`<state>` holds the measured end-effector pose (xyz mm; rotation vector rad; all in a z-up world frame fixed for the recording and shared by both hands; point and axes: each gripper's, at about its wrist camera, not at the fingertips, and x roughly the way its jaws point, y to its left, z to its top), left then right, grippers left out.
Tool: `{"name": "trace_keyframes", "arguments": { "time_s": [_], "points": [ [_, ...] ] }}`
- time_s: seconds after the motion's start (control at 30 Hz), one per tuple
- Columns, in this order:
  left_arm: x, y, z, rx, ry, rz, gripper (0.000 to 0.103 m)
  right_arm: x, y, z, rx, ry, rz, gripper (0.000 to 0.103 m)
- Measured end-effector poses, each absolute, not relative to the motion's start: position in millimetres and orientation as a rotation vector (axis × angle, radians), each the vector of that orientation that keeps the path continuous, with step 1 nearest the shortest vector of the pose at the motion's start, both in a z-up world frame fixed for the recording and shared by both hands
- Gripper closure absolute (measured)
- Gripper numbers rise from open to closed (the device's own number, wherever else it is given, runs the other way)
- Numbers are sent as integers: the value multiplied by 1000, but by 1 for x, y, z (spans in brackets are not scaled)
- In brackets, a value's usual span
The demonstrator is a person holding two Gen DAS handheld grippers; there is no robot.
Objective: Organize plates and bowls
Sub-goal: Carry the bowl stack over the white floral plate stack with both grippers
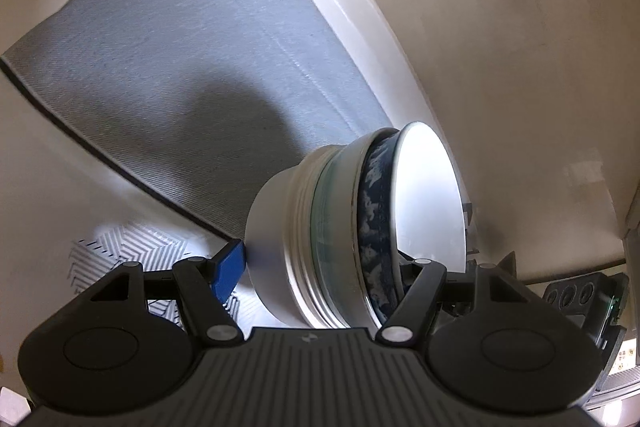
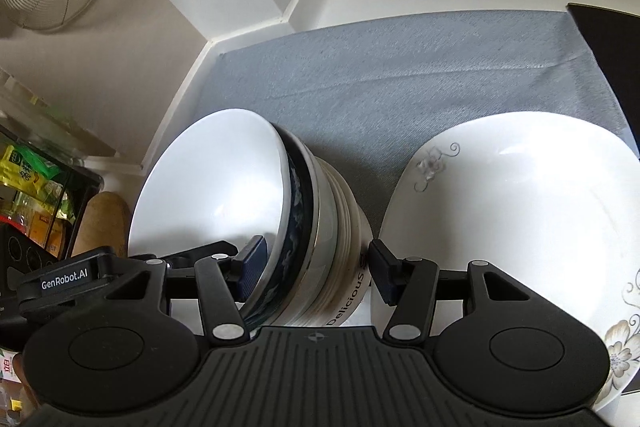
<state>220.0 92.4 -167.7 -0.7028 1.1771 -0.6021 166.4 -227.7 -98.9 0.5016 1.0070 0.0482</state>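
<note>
Bowls (image 2: 256, 219) nested, stack tipped on side, both claws clamped across it from opposite sides, judged for joint carry. Left gripper (image 1: 320, 271), right gripper (image 2: 312, 267) part-open on stack. Stack above grey mat's (image 2: 400, 75) near edge; floral plate (image 2: 520, 227) just beside, right.

glossy ceramic bowls (image 2: 248, 211), glossy plate (image 2: 520, 219), matt woven cloth mat (image 2: 400, 67).
</note>
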Motion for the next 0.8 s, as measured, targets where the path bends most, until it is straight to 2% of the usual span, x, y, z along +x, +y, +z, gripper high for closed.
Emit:
{"name": "trace_keyframes", "arguments": {
  "time_s": [0.47, 0.8],
  "points": [
    [224, 72, -167, -671, 1169, -656, 29, 153, -249, -83, 505, 966, 5, 45],
    [228, 17, -166, -599, 1192, -775, 29, 121, -291, -73, 550, 907, -103, 45]
  ]
}}
